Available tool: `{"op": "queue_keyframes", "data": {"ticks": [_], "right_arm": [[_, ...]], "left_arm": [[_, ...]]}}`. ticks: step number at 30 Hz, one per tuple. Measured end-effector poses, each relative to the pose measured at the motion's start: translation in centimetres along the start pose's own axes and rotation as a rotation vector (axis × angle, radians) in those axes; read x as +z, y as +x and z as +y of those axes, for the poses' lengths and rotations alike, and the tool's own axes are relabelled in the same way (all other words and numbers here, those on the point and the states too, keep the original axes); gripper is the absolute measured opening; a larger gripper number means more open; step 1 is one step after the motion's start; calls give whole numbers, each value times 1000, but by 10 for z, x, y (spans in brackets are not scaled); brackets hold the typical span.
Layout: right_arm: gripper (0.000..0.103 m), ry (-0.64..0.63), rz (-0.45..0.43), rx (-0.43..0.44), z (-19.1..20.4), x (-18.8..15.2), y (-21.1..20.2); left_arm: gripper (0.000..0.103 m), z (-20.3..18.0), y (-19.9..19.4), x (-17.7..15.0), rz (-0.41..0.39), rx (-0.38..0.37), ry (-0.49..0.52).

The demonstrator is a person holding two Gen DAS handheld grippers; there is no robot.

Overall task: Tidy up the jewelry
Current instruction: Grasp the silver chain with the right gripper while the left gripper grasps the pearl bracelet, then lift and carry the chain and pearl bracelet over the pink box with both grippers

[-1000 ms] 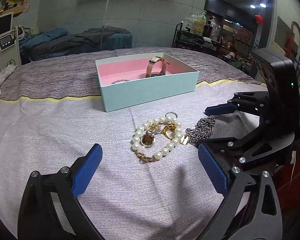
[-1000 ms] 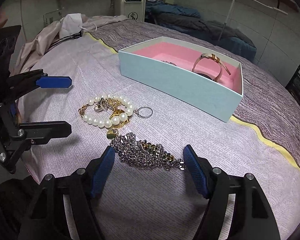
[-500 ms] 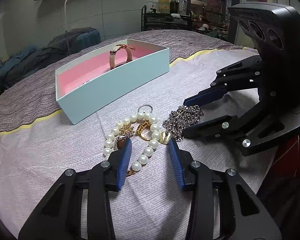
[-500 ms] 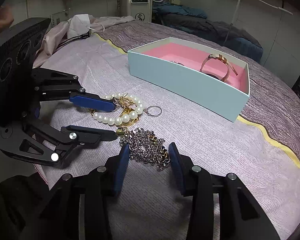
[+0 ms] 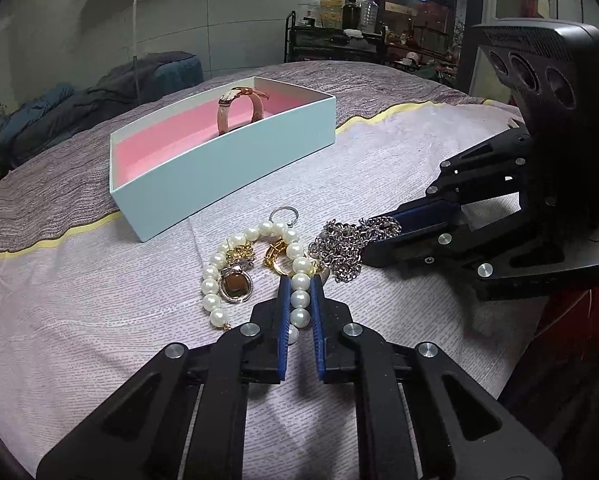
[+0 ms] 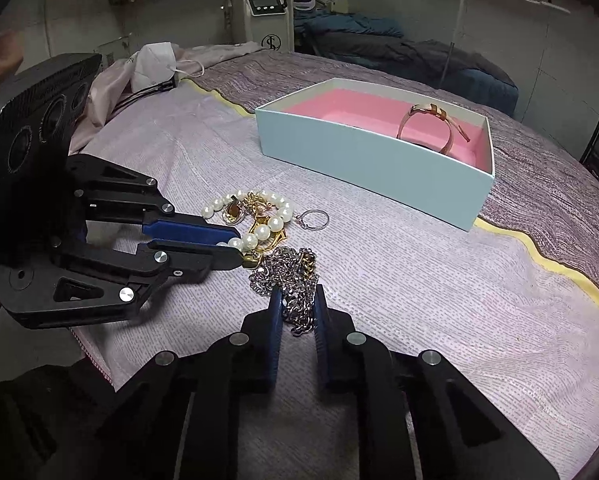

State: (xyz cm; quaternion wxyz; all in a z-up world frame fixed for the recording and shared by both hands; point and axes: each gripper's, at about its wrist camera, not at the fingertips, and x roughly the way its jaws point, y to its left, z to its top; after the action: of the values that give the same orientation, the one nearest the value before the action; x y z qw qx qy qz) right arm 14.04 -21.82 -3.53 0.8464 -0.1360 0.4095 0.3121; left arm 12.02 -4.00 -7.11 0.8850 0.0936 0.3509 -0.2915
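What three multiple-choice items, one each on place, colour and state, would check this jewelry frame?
1. Where is the pink-strapped wristwatch?
A. Inside the pale blue cardboard box
B. On the cloth beside the pearls
C. Between the left tool's fingers

2. What colour is the box's lining?
A. White
B. Pink
C. Black

3. What lies between the fingers of the left tool?
A. The silver metal chain
B. The small silver key ring
C. The white pearl bracelet

Key: 1 A, the watch stands upright on the lining behind the box wall. 2 B, pink shows inside in both views. 3 C, the left tool's jaws are closing with a run of pearls between its blue pads; the chain lies between the closing jaws of the right tool.
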Motion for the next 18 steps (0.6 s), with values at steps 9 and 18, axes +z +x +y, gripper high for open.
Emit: {"op": "queue_keyframes", "data": {"ticks": [9,18], "right_arm": [[12,82,-40,-7,-4,-9,-10],[12,132,-100,-2,-6,-11,-30]], "left_arm": [[10,9,-15,0,-58,-15,-137],[10,15,-42,0,-126,-4,-189]]}}
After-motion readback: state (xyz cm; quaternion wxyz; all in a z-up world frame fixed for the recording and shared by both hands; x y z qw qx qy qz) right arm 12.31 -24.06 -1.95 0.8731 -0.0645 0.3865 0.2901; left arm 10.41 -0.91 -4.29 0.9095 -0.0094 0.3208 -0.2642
